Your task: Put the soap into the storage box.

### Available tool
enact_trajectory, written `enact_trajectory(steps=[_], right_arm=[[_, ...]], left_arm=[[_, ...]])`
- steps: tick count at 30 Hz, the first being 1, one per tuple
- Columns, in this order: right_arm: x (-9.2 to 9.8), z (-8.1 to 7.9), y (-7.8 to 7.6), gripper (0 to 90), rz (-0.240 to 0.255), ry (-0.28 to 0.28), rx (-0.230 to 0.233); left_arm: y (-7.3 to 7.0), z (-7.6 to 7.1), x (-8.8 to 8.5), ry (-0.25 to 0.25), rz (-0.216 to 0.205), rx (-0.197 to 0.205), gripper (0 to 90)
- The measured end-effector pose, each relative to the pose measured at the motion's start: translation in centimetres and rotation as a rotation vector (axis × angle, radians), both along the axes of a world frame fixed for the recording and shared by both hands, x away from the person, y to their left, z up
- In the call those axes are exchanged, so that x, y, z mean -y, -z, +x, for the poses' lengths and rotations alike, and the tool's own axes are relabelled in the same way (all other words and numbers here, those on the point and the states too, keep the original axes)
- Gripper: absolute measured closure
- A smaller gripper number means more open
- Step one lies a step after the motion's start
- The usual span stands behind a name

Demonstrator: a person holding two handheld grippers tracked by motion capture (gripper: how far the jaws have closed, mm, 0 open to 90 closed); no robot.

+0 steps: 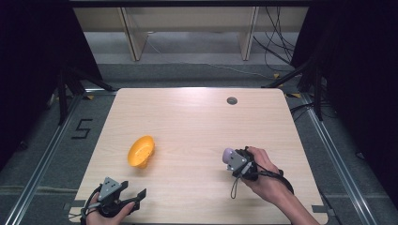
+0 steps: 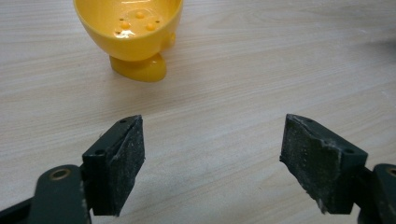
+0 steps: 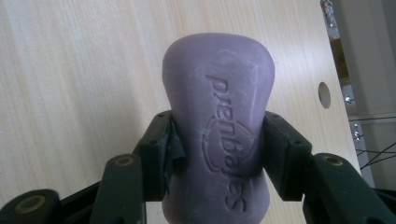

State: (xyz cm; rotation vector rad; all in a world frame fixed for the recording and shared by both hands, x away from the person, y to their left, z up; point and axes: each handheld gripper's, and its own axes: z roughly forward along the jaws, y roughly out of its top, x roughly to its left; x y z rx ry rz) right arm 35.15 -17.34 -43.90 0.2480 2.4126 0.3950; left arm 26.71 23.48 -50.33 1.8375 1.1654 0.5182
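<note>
A purple bar of soap (image 3: 219,135) with raised lettering sits between the pads of my right gripper (image 3: 218,156), which is shut on it. In the high view that gripper (image 1: 233,158) hovers right of the table's middle, the soap (image 1: 229,154) poking out toward the left. A yellow plastic soap dish (image 1: 141,151) stands left of centre; in the left gripper view the dish (image 2: 130,32) is ahead and to the left, tilted on its foot. My left gripper (image 1: 133,194) rests near the front left edge, open, nothing between its pads (image 2: 123,158).
The wooden table (image 1: 197,122) has a small round cable hole (image 1: 232,100) near its back edge. A strap hangs from the right gripper (image 1: 233,185). Dark stands and cables line the floor beyond the table's sides.
</note>
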Motion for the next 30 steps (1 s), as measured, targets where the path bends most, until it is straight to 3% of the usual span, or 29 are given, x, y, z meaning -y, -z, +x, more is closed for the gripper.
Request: enact_trajectory(steps=[1, 2, 6, 8, 9, 10, 11, 13, 15, 16, 17, 18, 20, 21, 23, 24, 25, 26, 29, 30], right_arm=[[-0.1, -0.2, 0.0, 49.9, 0.008, 0.010, -0.001], [-0.1, -0.3, 0.0, 49.9, 0.009, 0.007, 0.011], [-0.4, -0.9, -0.2, 49.9, 0.009, -0.017, 0.022], [-0.6, -1.3, -0.1, 49.9, 0.022, -0.001, 0.020], [-0.7, -1.4, -0.2, 49.9, 0.022, -0.005, 0.019], [-0.8, -1.2, -0.3, 49.9, -0.002, -0.057, 0.036], [-0.8, -1.6, -0.2, 49.9, 0.024, -0.011, 0.026], [-0.9, -1.6, -0.3, 49.9, 0.016, -0.038, 0.036], [-1.0, -2.0, -0.3, 49.9, 0.026, -0.009, 0.029], [-1.1, -2.0, -0.4, 49.9, 0.022, -0.029, 0.031], [-1.1, -2.0, -0.4, 49.9, 0.014, -0.049, 0.041], [-1.2, -2.3, -0.4, 49.9, 0.024, -0.023, 0.032], [-1.3, -2.3, -0.4, 49.9, 0.017, -0.057, 0.045], [-1.4, -2.6, -0.4, 49.9, 0.024, -0.028, 0.036], [-1.5, -2.8, -0.3, 49.9, 0.026, -0.037, 0.039], [-1.5, -2.6, -0.4, 49.9, 0.013, -0.070, 0.048], [-1.6, -2.9, -0.3, 49.9, 0.024, -0.036, 0.040], [-1.6, -3.0, -0.3, 49.9, 0.024, -0.037, 0.049], [-1.8, -3.2, -0.3, 49.9, 0.018, -0.046, 0.060], [-1.9, -3.0, -0.4, 49.9, 0.008, -0.078, 0.068]], left_arm=[[0.0, -0.1, 0.1, -0.020, -0.006, -0.012, 20.9], [0.0, 0.1, 0.0, 0.011, 0.000, 0.011, 20.9], [-0.1, -0.1, 0.2, 0.008, -0.008, 0.012, 20.9], [-0.4, -0.3, 0.4, -0.006, -0.008, 0.012, 20.7], [-0.4, -0.1, 0.3, 0.009, -0.006, 0.026, 20.5], [-0.6, -0.3, 0.4, -0.019, -0.030, 0.009, 20.4], [-0.8, -0.2, 0.4, -0.009, -0.019, 0.023, 20.3], [-1.2, 0.1, 0.4, 0.005, -0.019, 0.039, 20.2], [-1.7, 0.2, 0.6, 0.014, -0.024, 0.043, 20.2], [-1.9, 0.4, 0.7, 0.031, -0.027, 0.053, 20.3], [-2.3, 0.3, 1.1, 0.013, -0.024, 0.043, 20.4], [-2.5, 0.6, 1.3, 0.048, -0.025, 0.066, 20.5], [-3.2, 0.9, 2.2, 0.071, -0.031, 0.067, 20.7], [-3.5, 1.1, 2.3, 0.096, -0.019, 0.080, 20.9], [-4.2, 1.4, 3.2, 0.116, -0.023, 0.078, 21.1], [-4.6, 1.5, 3.7, 0.121, -0.028, 0.065, 21.2], [-4.9, 1.7, 4.3, 0.134, -0.066, 0.043, 21.3], [-5.1, 1.9, 4.6, 0.157, -0.054, 0.052, 21.3], [-5.9, 2.7, 6.0, 0.202, -0.086, 0.033, 21.6], [-5.9, 2.7, 6.0, 0.202, -0.086, 0.033, 21.9]])
